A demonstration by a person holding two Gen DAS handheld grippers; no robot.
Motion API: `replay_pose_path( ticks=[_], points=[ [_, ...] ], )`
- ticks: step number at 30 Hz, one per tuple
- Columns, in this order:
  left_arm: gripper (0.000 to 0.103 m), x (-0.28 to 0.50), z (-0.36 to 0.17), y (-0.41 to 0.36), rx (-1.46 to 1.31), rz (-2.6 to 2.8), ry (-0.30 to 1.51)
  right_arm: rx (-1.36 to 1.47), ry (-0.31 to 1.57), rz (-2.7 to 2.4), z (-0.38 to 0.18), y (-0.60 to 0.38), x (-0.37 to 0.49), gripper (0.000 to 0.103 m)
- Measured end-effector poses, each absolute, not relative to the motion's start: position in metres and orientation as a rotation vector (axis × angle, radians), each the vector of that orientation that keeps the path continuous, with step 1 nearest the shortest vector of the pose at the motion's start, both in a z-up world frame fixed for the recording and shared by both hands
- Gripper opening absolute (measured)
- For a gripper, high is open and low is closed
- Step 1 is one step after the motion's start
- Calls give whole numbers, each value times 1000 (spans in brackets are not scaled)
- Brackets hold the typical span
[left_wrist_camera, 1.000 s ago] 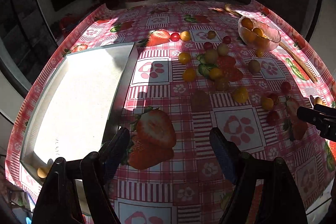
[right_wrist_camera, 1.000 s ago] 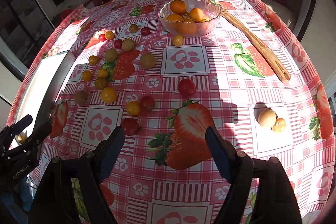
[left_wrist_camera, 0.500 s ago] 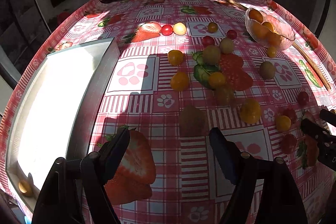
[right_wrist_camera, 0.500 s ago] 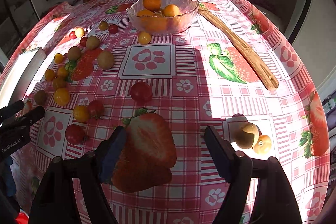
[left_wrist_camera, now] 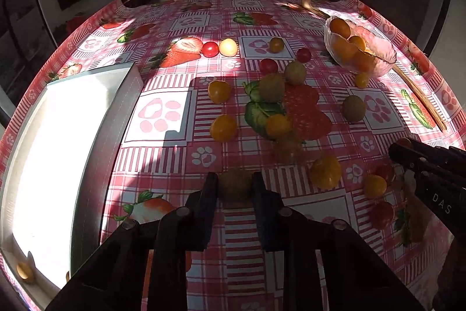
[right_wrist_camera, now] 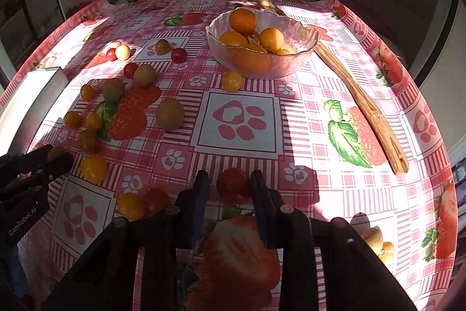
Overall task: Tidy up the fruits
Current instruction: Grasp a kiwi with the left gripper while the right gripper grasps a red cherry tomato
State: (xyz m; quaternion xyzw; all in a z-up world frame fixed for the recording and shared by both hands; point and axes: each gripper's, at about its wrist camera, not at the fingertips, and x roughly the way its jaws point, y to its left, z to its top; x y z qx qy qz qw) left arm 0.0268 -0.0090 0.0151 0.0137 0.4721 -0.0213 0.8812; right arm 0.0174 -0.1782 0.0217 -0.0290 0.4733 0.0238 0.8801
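Left tongs [left_wrist_camera: 234, 182]: jaws clenched on a small brownish-green fruit [left_wrist_camera: 234, 185], which sits pinched between the two tips on the table [left_wrist_camera: 204, 19], in shadow. Kind of fruit not clear from the left wrist view; looks like a small kiwi.

Right tongs [right_wrist_camera: 230, 182]: jaws clenched on a red cherry tomato [right_wrist_camera: 233, 185], also at table level, just beyond a printed strawberry on the cloth.

Table carries a pink checked tablecloth with strawberry and paw prints. Loose fruit is scattered across the middle: yellow-orange cherry tomatoes [left_wrist_camera: 223, 128], red ones [left_wrist_camera: 210, 49], several brownish kiwi-like fruits [right_wrist_camera: 169, 114].

Glass bowl [right_wrist_camera: 303, 48] stands at the far side and holds oranges [right_wrist_camera: 242, 20]; one yellow tomato [right_wrist_camera: 232, 81] lies just beside its near wall. A long wooden fork [right_wrist_camera: 361, 104] lies on the cloth to the right of the bowl, tines at the far end.

White tray [left_wrist_camera: 122, 118] sits at the left edge of the table, strongly sunlit; one small yellow fruit [left_wrist_camera: 24, 271] rests in its near corner.

Two more fruits [right_wrist_camera: 375, 241] lie near the right edge, partly behind the right tongs' body.
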Motion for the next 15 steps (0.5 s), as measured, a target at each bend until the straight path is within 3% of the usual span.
replay_pose_path(
  ticks=[15],
  points=[
    [25, -15, 59, 24, -38, -59, 920, 126, 1030, 164, 42, -187, -5, 24]
  ],
)
